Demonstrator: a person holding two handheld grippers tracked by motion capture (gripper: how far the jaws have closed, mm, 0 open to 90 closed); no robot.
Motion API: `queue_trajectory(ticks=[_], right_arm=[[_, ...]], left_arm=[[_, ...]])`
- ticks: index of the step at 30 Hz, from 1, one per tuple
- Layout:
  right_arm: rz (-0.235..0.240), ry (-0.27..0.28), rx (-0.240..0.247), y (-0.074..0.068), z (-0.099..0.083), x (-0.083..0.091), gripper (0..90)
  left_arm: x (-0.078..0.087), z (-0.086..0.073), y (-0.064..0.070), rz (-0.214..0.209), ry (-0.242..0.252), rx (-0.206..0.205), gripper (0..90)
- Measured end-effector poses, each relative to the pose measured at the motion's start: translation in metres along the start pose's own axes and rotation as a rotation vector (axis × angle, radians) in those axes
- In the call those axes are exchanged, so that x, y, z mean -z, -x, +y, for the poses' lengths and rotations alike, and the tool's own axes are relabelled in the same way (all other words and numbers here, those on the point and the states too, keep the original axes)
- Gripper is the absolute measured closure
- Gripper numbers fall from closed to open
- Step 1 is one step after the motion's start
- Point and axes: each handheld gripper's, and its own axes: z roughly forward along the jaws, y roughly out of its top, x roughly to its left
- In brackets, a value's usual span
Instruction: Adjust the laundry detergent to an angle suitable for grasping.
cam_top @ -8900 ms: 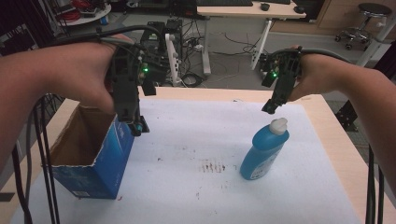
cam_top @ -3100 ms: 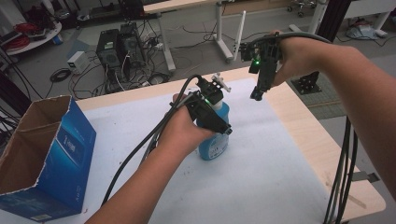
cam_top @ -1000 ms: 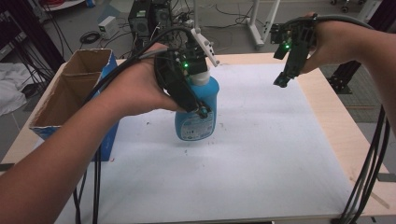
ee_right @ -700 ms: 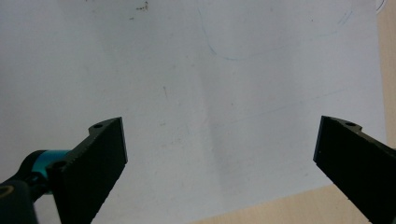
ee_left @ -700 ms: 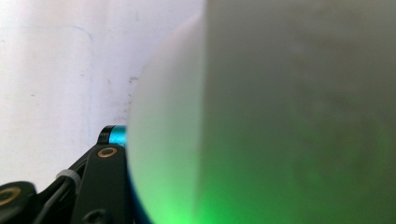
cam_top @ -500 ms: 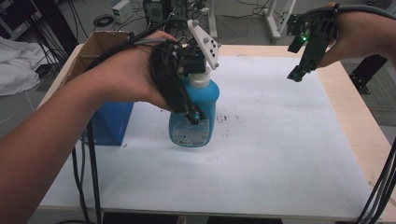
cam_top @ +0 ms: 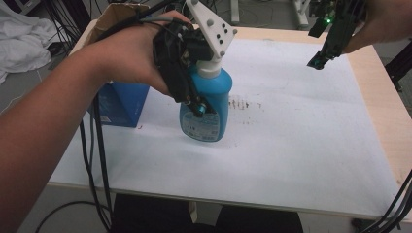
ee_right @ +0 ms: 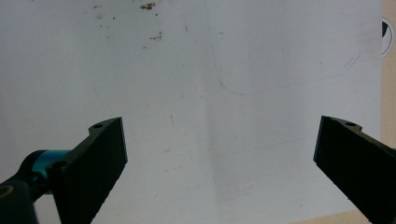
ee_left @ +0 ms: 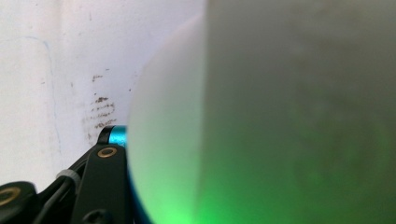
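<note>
Bottle (cam_top: 206, 109): upright on the white sheet (cam_top: 291, 136), left of middle — just right of the blue box (cam_top: 119, 104).
Left gripper (cam_top: 187, 90): jaws closed on the bottle's neck and shoulder.
Right gripper (cam_top: 323, 53): jaws wide apart, empty — raised over the far right edge.
Open room: bare sheet right of the bottle.

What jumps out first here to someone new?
The blue bottle mid-table, clamped by the left gripper just under its white cap. The right gripper hangs open over the far right of the white table. A blue cardboard box stands at the left edge.
</note>
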Motion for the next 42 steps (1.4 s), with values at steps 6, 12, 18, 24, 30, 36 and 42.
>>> queue_trajectory(ticks=[6, 12, 18, 24, 30, 36, 42], right_arm=[[-0.003, -0.007, 0.002, -0.001, -0.001, 0.001, 1.9], [-0.002, -0.004, 0.005, -0.002, -0.001, -0.001, 1.9], [0.0, -0.011, -0.004, -0.002, -0.002, -0.001, 1.9], [-0.001, -0.007, -0.002, -0.003, 0.0, -0.002, 1.9], [0.007, -0.004, -0.003, -0.002, -0.002, -0.003, 1.9], [0.005, 0.003, -0.011, -0.001, -0.005, -0.001, 1.9], [0.005, -0.001, -0.019, -0.001, -0.006, -0.002, 1.9]], left_arm=[[-0.007, -0.003, -0.003, -0.034, 0.008, -0.044, 43.9], [-0.016, -0.002, -0.01, -0.054, 0.018, -0.084, 43.9], [-0.025, 0.001, -0.011, -0.064, -0.004, -0.144, 43.9], [-0.036, 0.0, -0.013, -0.076, -0.04, -0.169, 43.9], [-0.041, -0.011, -0.016, -0.074, -0.014, -0.157, 43.9], [-0.048, -0.015, -0.019, -0.096, -0.025, -0.164, 44.0], [-0.05, -0.017, -0.02, -0.101, -0.013, -0.168, 44.0]])
